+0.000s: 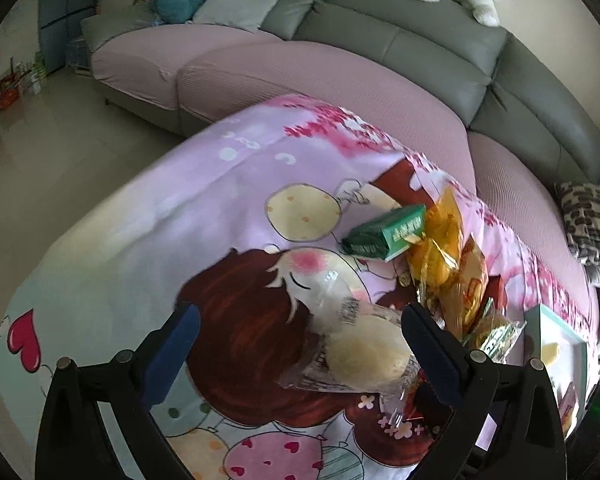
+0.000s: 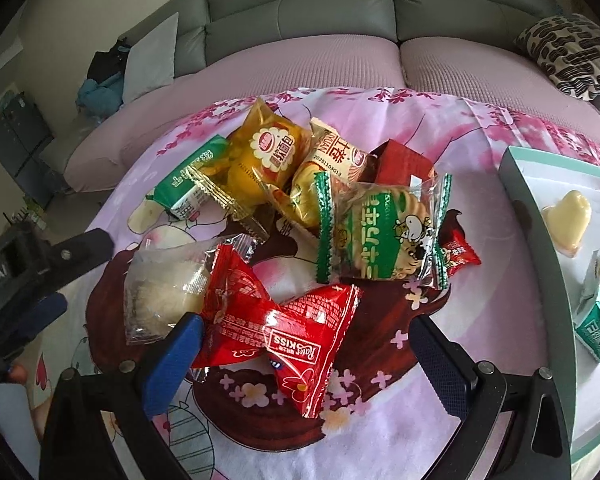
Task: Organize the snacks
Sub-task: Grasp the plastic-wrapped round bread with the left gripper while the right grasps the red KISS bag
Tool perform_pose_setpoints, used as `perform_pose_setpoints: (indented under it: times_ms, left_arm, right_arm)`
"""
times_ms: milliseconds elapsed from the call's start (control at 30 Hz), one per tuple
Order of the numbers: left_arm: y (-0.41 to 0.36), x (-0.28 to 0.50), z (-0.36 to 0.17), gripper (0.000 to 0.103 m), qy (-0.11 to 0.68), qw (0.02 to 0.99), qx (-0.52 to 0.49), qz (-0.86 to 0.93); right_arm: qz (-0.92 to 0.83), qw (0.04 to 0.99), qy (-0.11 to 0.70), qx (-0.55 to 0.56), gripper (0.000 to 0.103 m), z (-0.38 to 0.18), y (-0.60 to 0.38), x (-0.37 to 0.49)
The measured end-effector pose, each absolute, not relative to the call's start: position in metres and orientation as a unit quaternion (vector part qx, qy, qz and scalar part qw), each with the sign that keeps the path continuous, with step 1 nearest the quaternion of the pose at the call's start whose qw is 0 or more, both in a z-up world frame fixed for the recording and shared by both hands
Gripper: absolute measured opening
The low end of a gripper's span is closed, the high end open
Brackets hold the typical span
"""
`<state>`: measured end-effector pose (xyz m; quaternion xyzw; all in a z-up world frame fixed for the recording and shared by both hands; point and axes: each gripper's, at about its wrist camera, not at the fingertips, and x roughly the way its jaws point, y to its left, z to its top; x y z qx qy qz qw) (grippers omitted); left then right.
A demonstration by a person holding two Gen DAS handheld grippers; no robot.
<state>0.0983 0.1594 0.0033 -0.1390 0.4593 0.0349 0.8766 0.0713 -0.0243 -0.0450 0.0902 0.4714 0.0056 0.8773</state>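
A pile of wrapped snacks lies on a table under a pink cartoon cloth (image 2: 480,288). My left gripper (image 1: 300,340) is open around a clear-wrapped pale round cake (image 1: 364,350), also in the right wrist view (image 2: 164,292). My right gripper (image 2: 306,354) is open around a red Rose Kiss packet (image 2: 284,328). Behind lie a green-edged biscuit pack (image 2: 380,236), a yellow packet (image 2: 264,152), a green box (image 2: 188,180), a small red packet (image 2: 458,250) and a dark red box (image 2: 404,160). The left gripper (image 2: 60,272) shows in the right wrist view.
A white tray with a teal rim (image 2: 548,248) stands at the right, holding a heart-shaped snack (image 2: 568,216) and a green-white packet (image 2: 598,320). A sofa with pink seat covers (image 2: 300,68) runs behind the table. Floor (image 1: 60,152) lies to the left.
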Motion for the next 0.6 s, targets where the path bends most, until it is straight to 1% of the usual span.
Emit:
perform_pose_setpoints:
  times_ms: [600]
  left_arm:
    - [0.124,0.109,-0.013,0.101,0.506,0.857,-0.100,-0.014]
  right_arm:
    - [-0.002,0.873,0.473,0.117,0.103,-0.046,-0.048,0.066]
